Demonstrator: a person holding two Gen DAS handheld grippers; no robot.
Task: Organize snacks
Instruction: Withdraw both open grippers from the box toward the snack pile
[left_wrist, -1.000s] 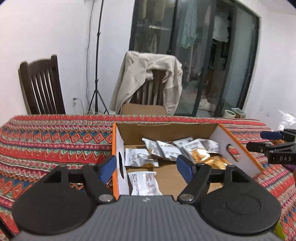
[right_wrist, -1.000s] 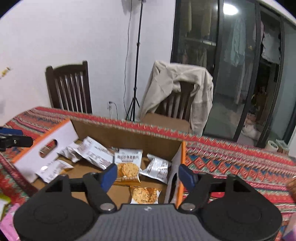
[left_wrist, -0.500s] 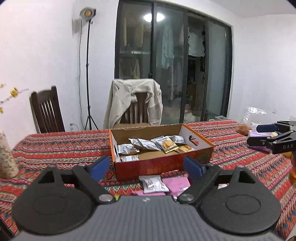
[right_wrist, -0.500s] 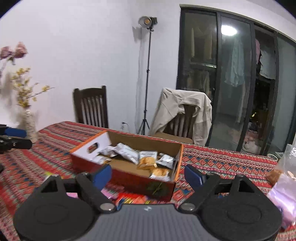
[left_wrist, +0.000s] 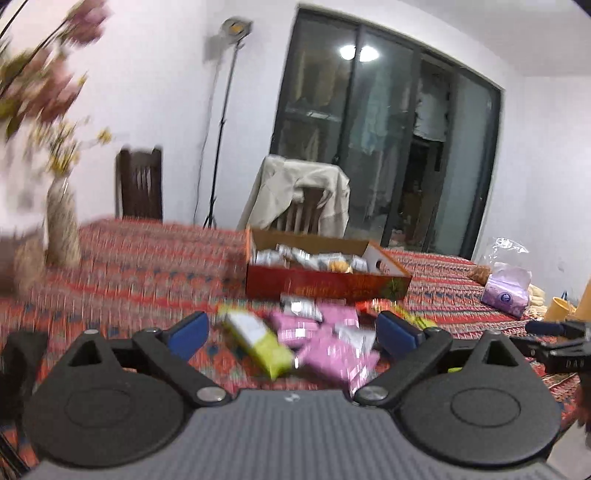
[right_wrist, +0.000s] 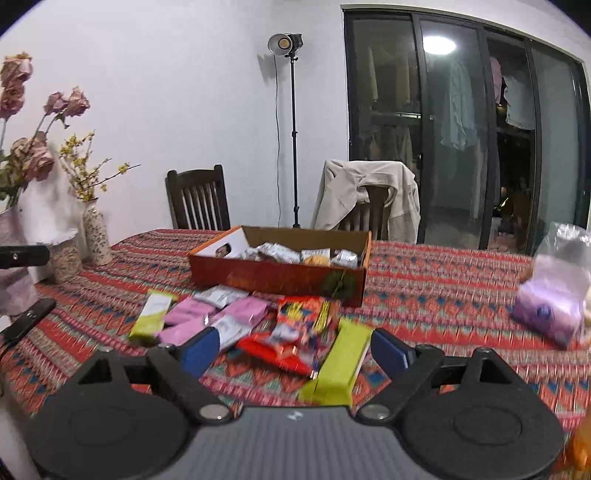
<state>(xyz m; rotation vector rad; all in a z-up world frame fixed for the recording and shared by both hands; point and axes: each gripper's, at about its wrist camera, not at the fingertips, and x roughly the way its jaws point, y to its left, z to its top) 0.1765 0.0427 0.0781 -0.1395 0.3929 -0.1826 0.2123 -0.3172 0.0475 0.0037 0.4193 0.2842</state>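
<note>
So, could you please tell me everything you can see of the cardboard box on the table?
The box is a shallow, open-topped cardboard tray: red printed outside, plain brown inside, with an orange-edged white end panel that has a cut-out handle hole. It sits flat on the patterned tablecloth, beyond a loose pile of packets. Inside lie several silvery and white snack packets, some showing biscuits. Neither gripper touches it.

dim indoor light. studio lamp (right_wrist: 284, 42) glowing at 12 o'clock, ceiling light reflection (right_wrist: 439, 45) glaring at 1 o'clock. left wrist view motion-blurred, worst at 9 o'clock. fisheye bending, dark corners.
</note>
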